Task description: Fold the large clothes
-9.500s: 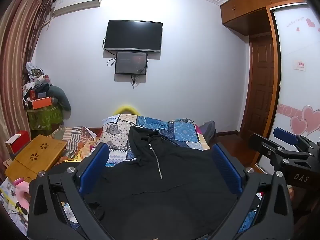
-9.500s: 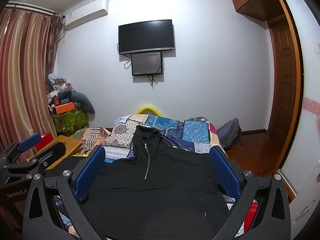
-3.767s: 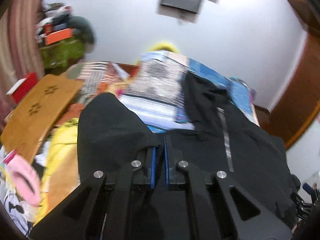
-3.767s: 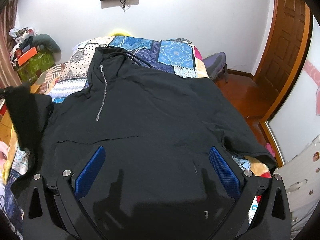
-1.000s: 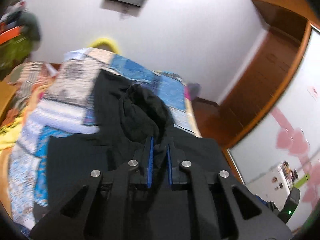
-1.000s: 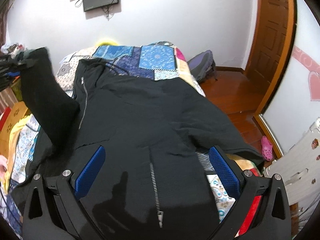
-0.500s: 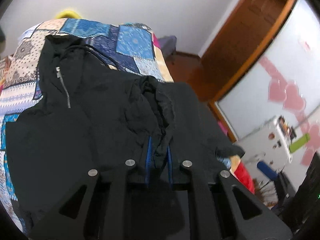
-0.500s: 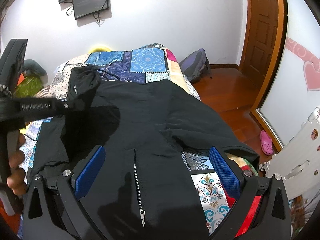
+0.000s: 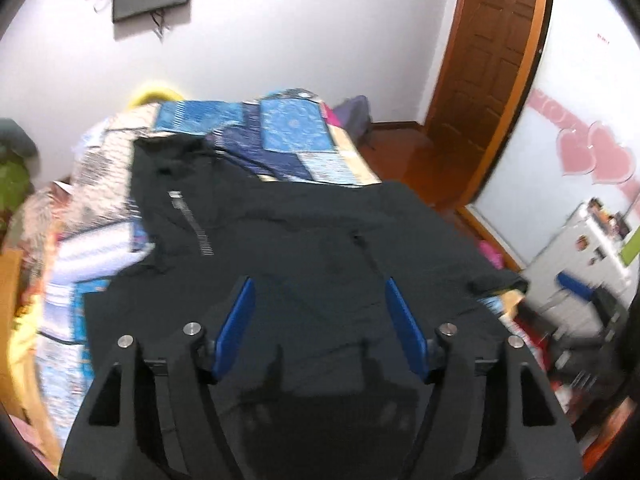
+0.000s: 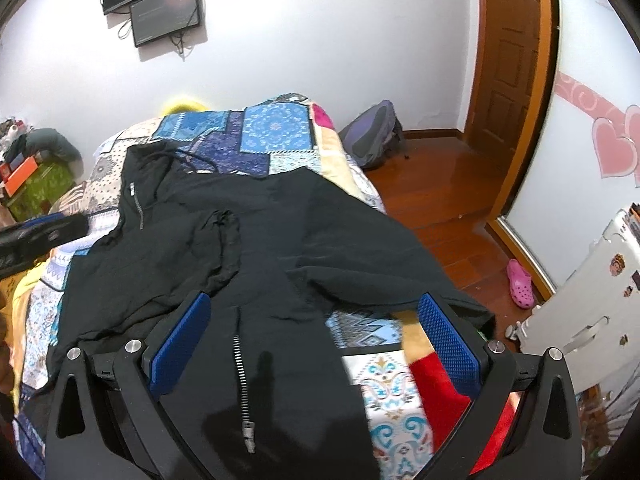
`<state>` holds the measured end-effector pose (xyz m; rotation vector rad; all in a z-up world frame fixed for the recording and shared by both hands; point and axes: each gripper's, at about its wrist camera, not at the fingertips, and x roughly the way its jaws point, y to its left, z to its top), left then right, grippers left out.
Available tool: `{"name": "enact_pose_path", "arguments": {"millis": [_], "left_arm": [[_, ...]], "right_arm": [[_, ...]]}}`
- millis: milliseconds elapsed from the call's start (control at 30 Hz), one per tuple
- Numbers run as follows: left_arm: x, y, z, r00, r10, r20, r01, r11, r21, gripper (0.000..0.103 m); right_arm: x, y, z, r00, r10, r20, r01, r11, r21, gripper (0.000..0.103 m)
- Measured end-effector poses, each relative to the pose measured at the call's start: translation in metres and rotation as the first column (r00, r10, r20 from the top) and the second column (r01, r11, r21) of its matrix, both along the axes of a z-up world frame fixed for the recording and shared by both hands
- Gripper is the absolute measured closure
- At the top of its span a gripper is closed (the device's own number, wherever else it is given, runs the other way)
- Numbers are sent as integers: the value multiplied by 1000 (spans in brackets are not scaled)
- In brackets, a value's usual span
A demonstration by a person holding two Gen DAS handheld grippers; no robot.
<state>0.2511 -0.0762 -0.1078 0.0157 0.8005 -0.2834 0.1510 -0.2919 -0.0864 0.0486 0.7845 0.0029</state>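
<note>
My left gripper [image 9: 318, 320] has just let the sleeve [image 10: 216, 248] drop across the hoodie [image 10: 280, 232]; both grippers' fingers now stand apart, right gripper [image 10: 314, 338] empty.

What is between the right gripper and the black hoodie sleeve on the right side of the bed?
Nothing visible. The right gripper is open above the black zip-up hoodie, and its right sleeve lies uncovered on the patchwork quilt, just ahead of the right finger.
</note>
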Motion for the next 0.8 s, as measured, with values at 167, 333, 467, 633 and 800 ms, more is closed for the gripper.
{"name": "enact_pose_path", "arguments": {"millis": [167,333,467,633,800], "left_arm": [[-13,40,-9,997,75,24,-77,990,118,34],[-25,92,-26,984,179,-7,-176,971,160,30],[-35,126,-46,964,263,-49,-252,955,159,30],[-43,144,-68,942,312,-120,-297,946,129,30],[-46,145,-83,934,325,-152,-308,943,125,30]], "right_arm": [[2,-23,4,999,-36,-18,37,999,29,0],[8,-53,3,995,-93,-46,96,993,65,0],[13,-83,-6,985,-142,-96,156,974,162,0],[24,-120,-31,961,-192,-199,247,921,303,0],[30,-152,-63,915,-242,-322,374,808,455,3]]}}
